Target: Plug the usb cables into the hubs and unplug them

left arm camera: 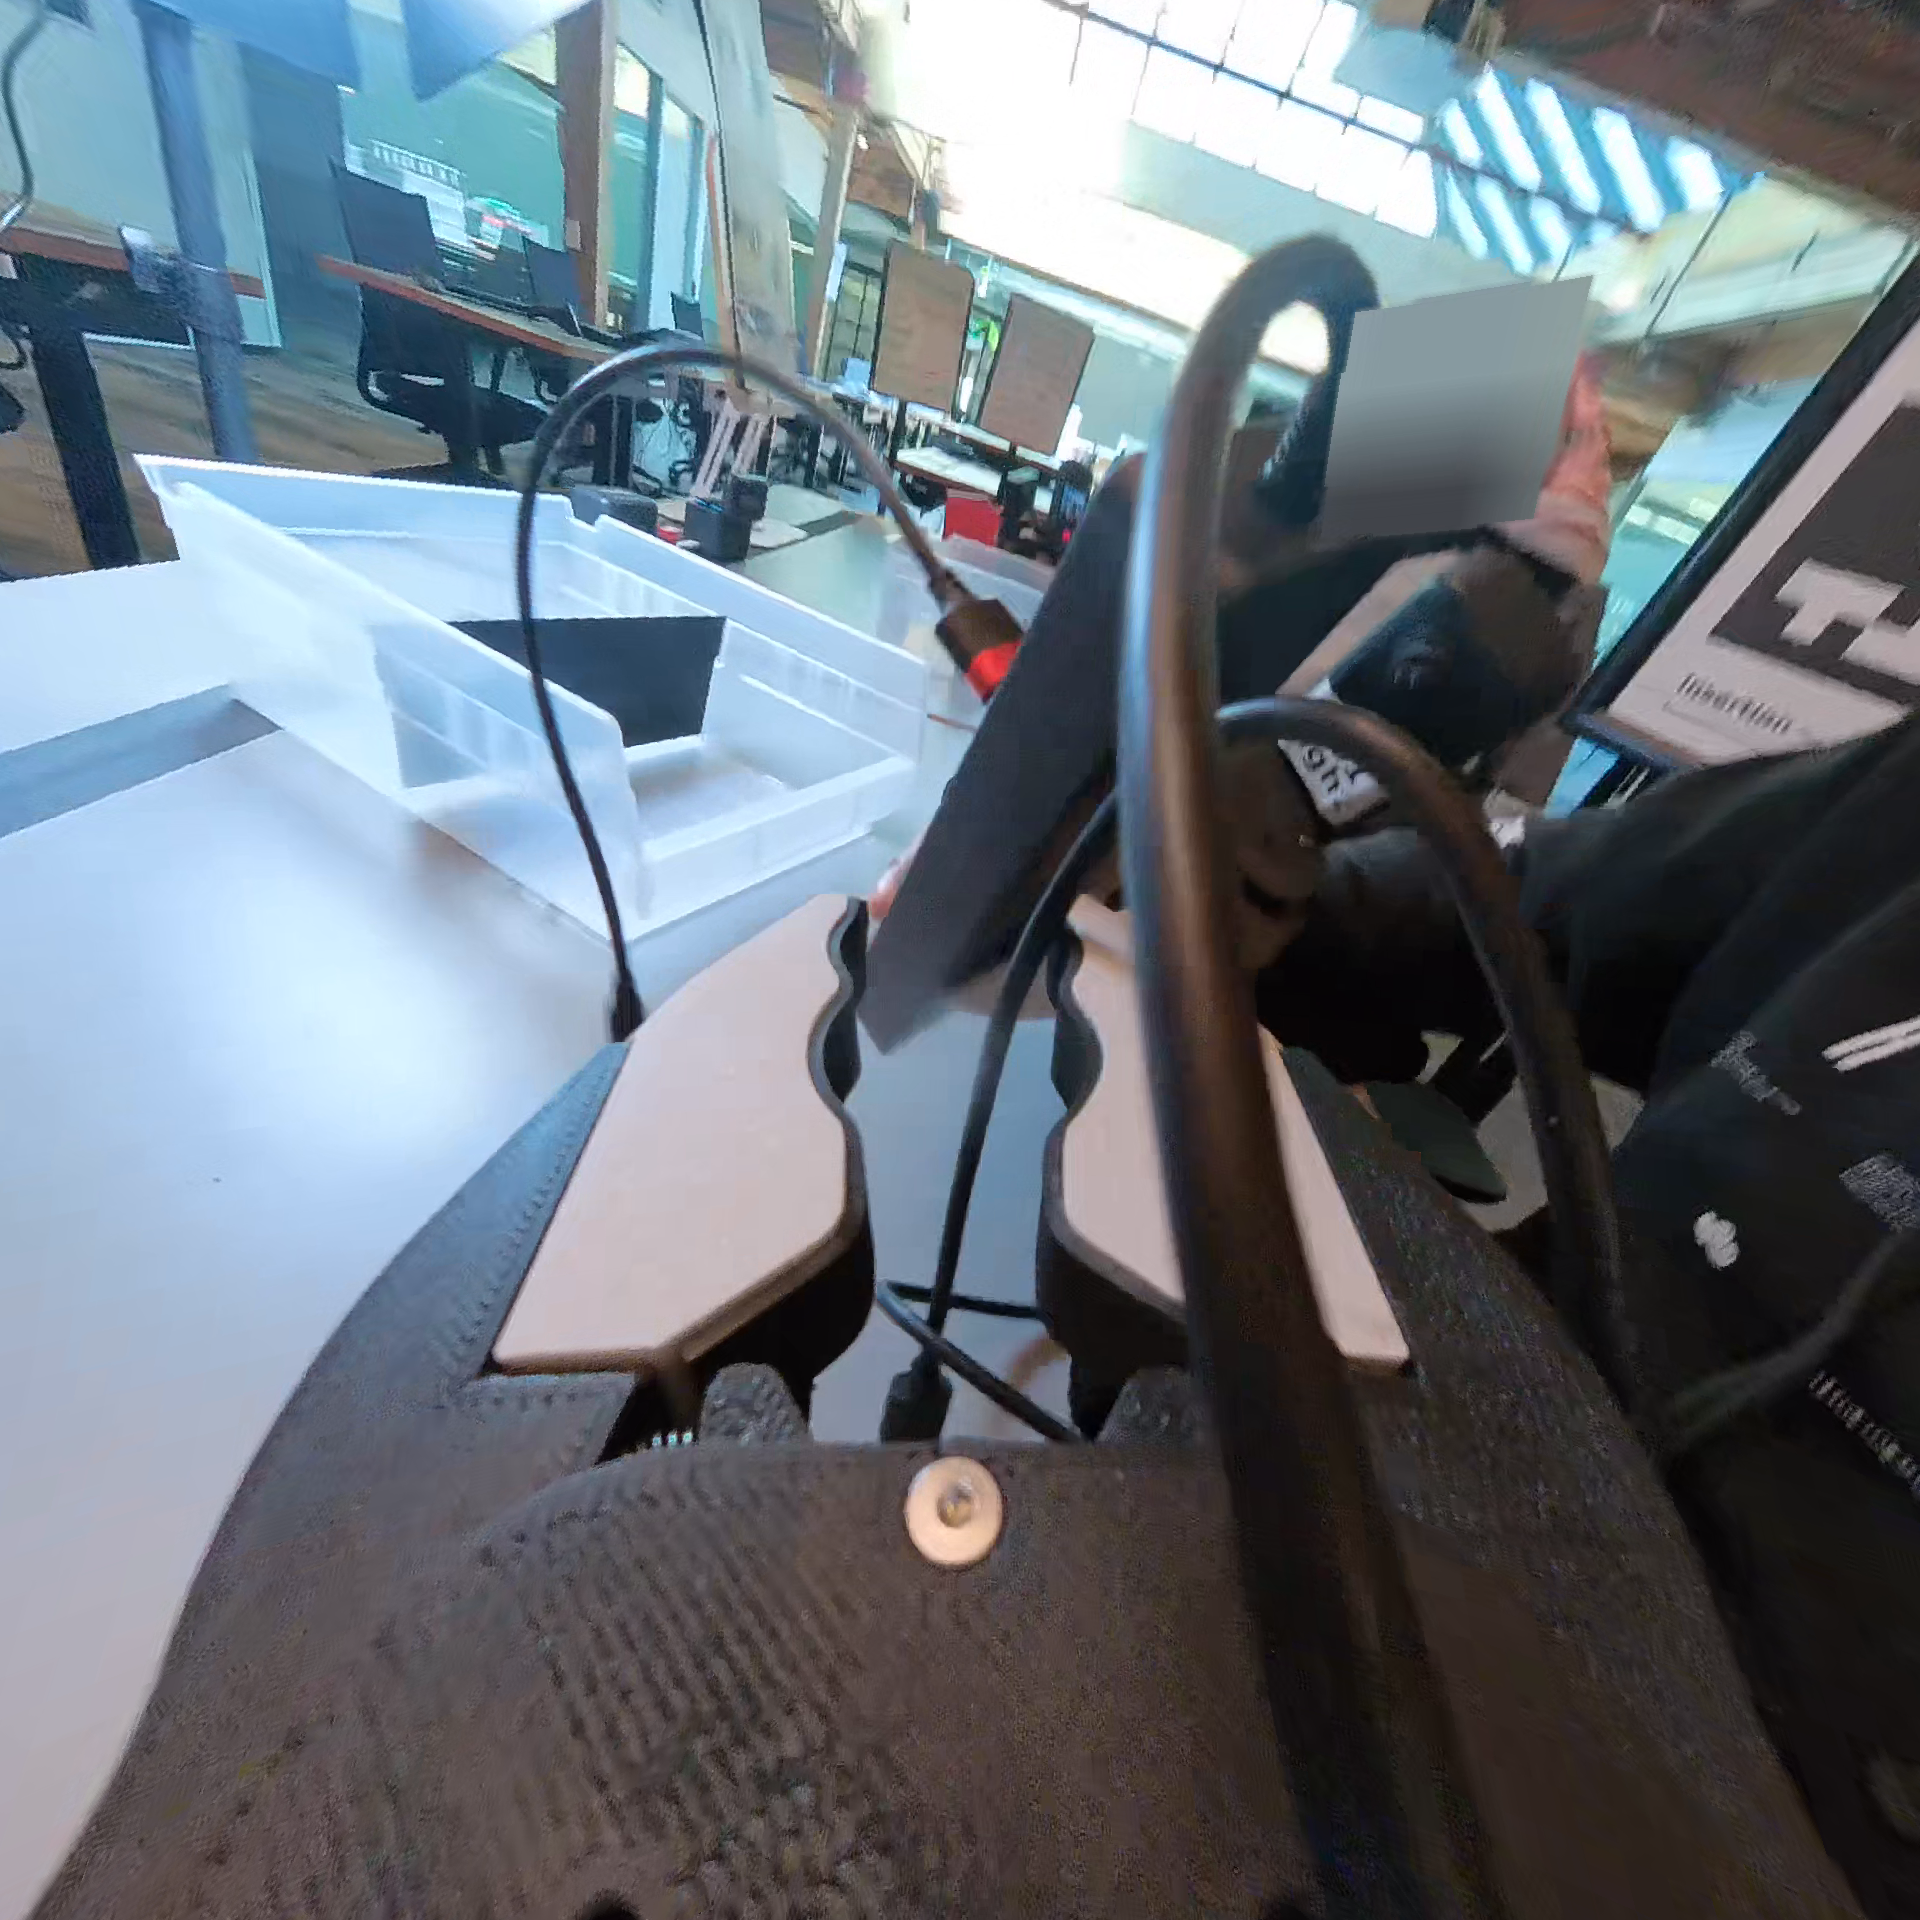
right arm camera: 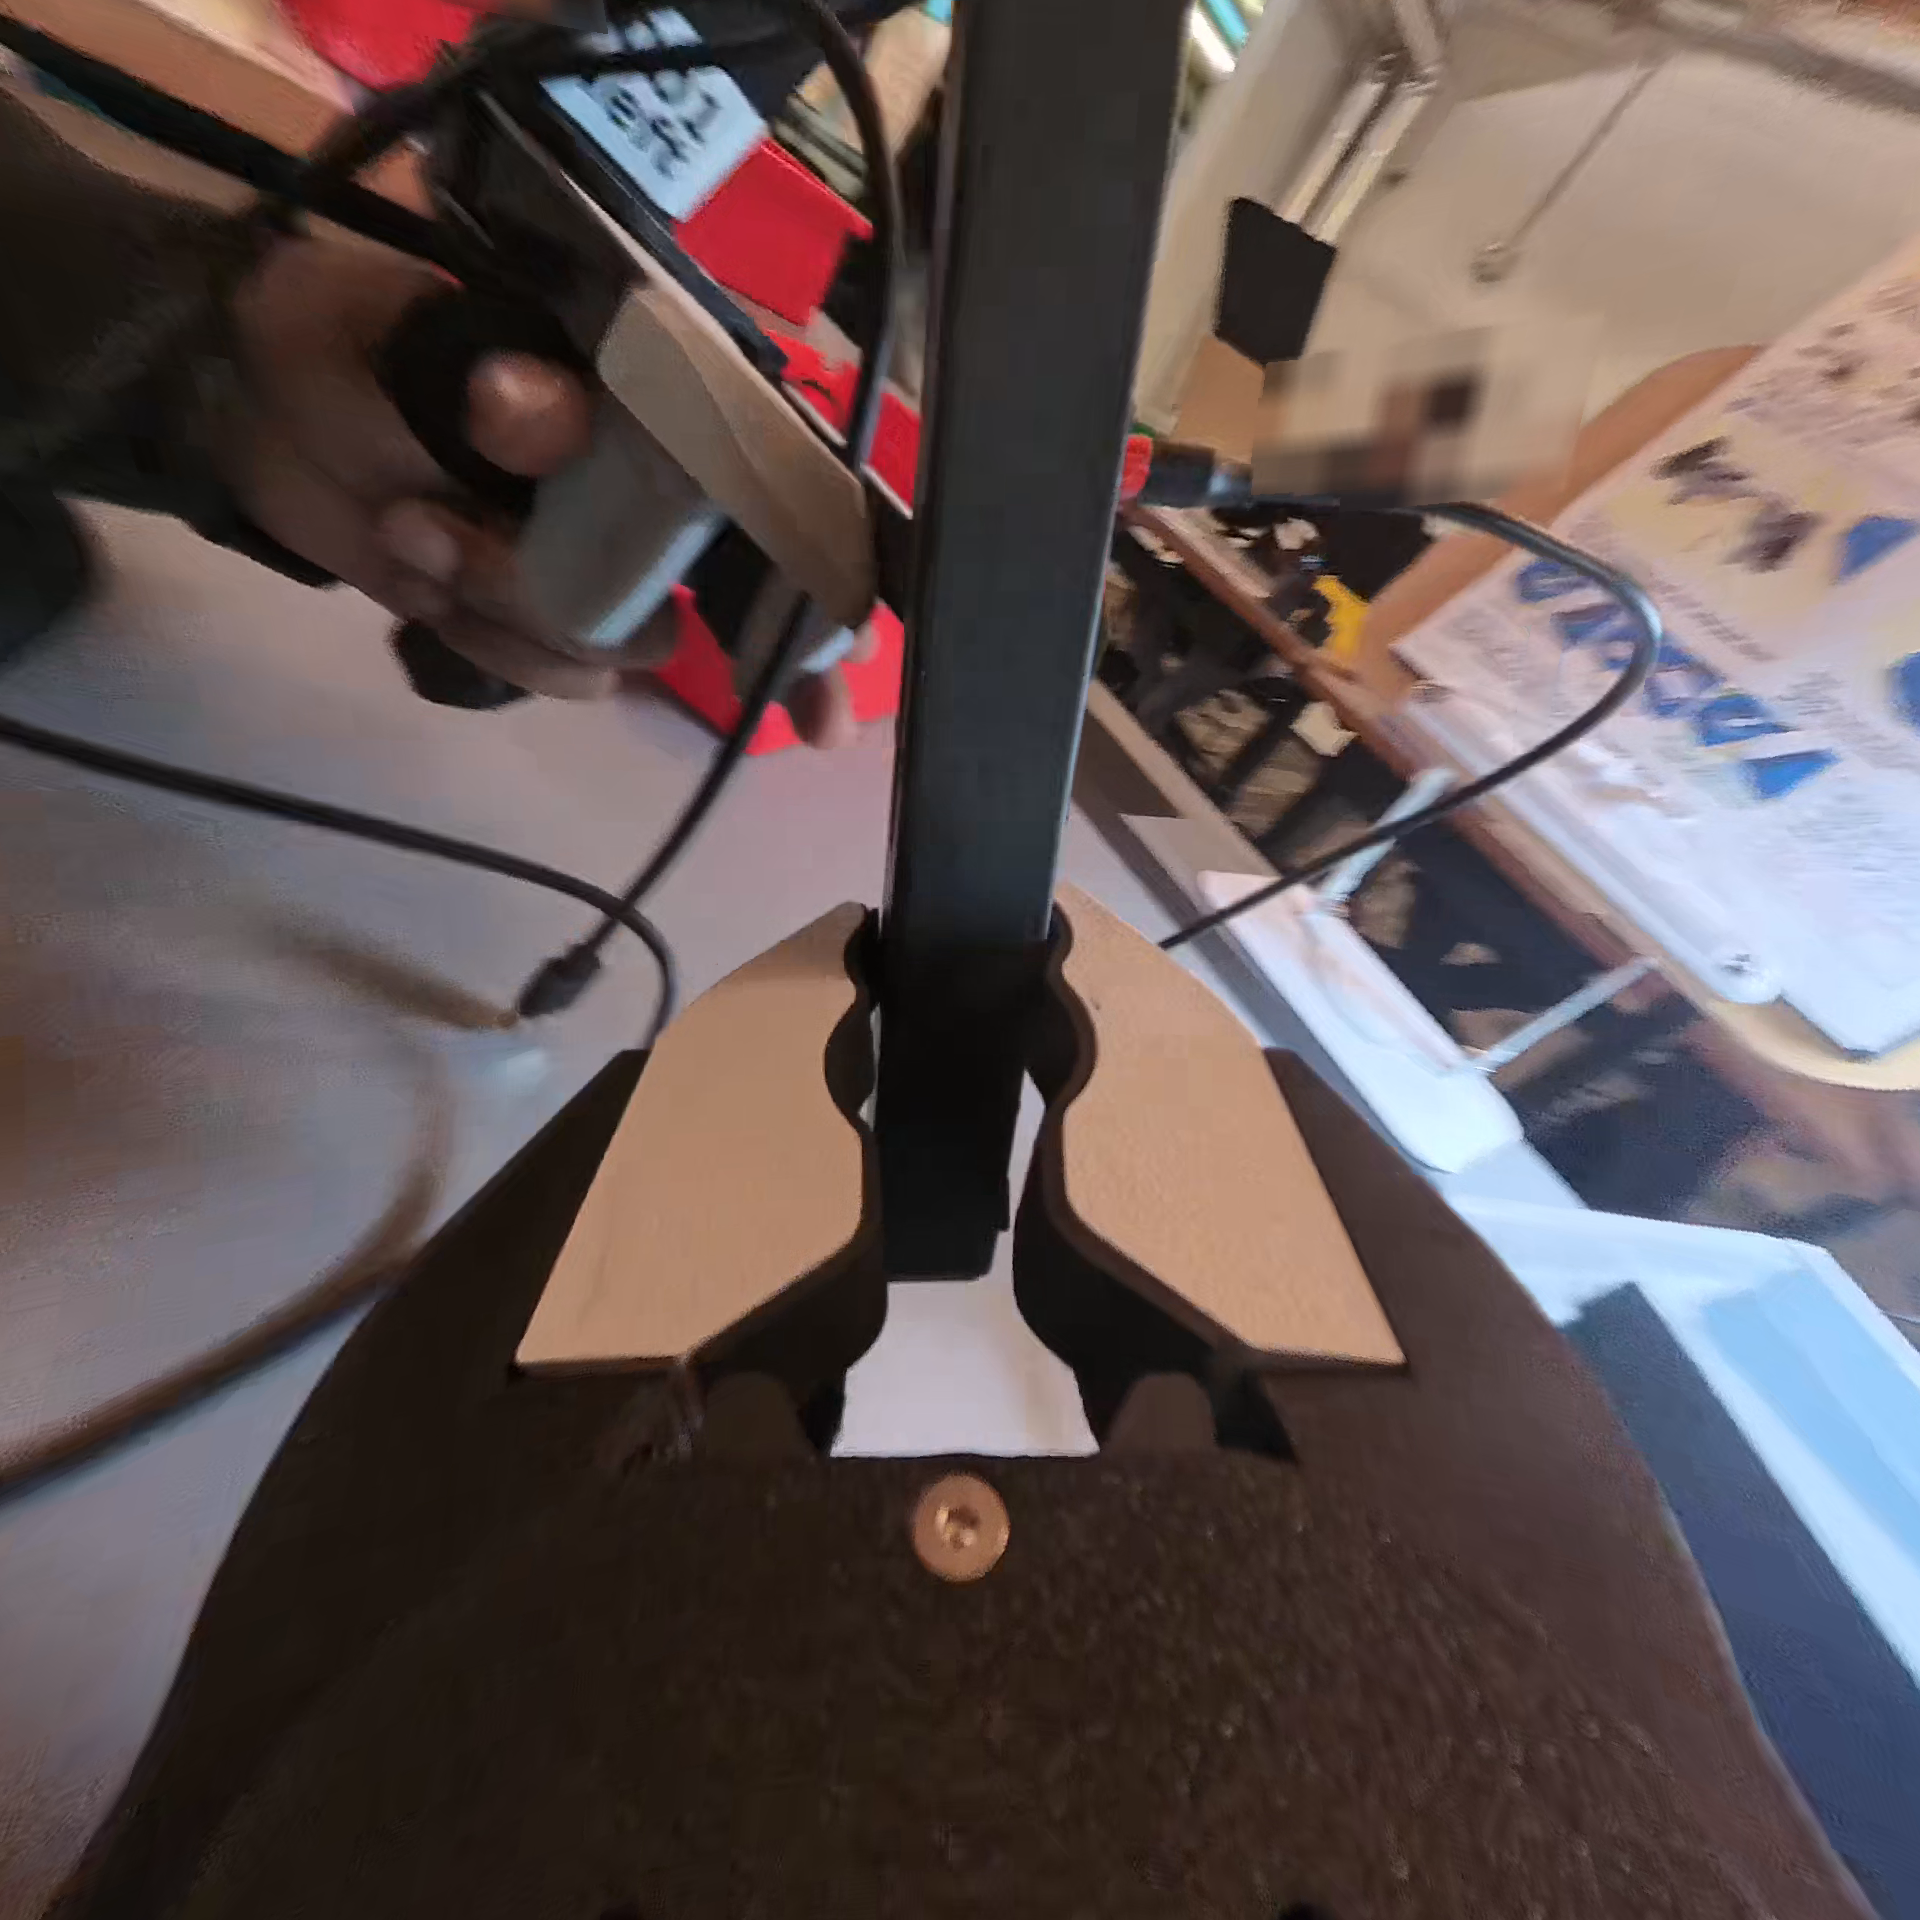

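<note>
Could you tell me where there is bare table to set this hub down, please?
The white tabletop is bare between the clear plastic bins and the left gripper. It is crowded to that gripper's right: looping black cables hang around the long black hub held in the right gripper.

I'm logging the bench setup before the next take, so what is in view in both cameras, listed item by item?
hub: one, long and black, clamped upright in the right gripper
cables: several, black, looping around the hub and over the table
plug: one, red-tipped, beside the hub
trays: clear plastic, on the white table
right gripper: black, tan pads, jaws closed on the hub
left gripper: same build, jaws apart, hub end between them
</note>
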Demonstrator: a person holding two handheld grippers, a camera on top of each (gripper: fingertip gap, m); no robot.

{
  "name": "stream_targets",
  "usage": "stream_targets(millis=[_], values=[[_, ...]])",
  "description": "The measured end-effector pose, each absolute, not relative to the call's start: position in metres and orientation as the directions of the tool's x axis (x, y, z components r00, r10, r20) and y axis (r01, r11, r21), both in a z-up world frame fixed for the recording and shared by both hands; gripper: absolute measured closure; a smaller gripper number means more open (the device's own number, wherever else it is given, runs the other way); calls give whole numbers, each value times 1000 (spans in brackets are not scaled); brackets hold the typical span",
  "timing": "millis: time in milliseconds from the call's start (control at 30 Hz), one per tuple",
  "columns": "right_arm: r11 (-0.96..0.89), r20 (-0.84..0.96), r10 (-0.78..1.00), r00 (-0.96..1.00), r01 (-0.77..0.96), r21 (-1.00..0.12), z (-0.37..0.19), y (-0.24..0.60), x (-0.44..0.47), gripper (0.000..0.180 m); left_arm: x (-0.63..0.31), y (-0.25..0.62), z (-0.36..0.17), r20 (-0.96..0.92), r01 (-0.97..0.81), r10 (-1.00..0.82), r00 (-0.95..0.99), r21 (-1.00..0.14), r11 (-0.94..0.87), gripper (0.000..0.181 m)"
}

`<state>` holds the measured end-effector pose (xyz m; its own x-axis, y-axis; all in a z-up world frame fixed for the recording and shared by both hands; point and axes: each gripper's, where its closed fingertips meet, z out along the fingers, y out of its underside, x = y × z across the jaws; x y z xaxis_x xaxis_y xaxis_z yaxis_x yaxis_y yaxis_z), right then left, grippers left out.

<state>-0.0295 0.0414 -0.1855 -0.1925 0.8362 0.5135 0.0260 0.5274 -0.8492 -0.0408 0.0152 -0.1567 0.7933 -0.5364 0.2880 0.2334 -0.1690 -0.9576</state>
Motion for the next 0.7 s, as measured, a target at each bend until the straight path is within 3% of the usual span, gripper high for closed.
stream_targets(millis=[100,267,433,567,700], values=[[627,627,778,-32,71,-775,-175,65,-27,154,-45,15,-151,337,289,-524,782,-941,-173,143],[670,694,713,106,191,-717,-174,83,-28,155,-36,30,-152,258,229,-410,875,-966,-121,124],[660,714,692,112,303,-687,-187,83,-37,155,-31,43,-153,189,182,-252,949,-982,-52,109],[718,766,639,78,299,-629,-195,65,-41,154,-39,48,-147,183,188,-194,964,-982,5,116],[688,715,699,25,246,-682,-198,57,-40,152,-33,39,-144,217,218,-312,925,-975,-33,125]])
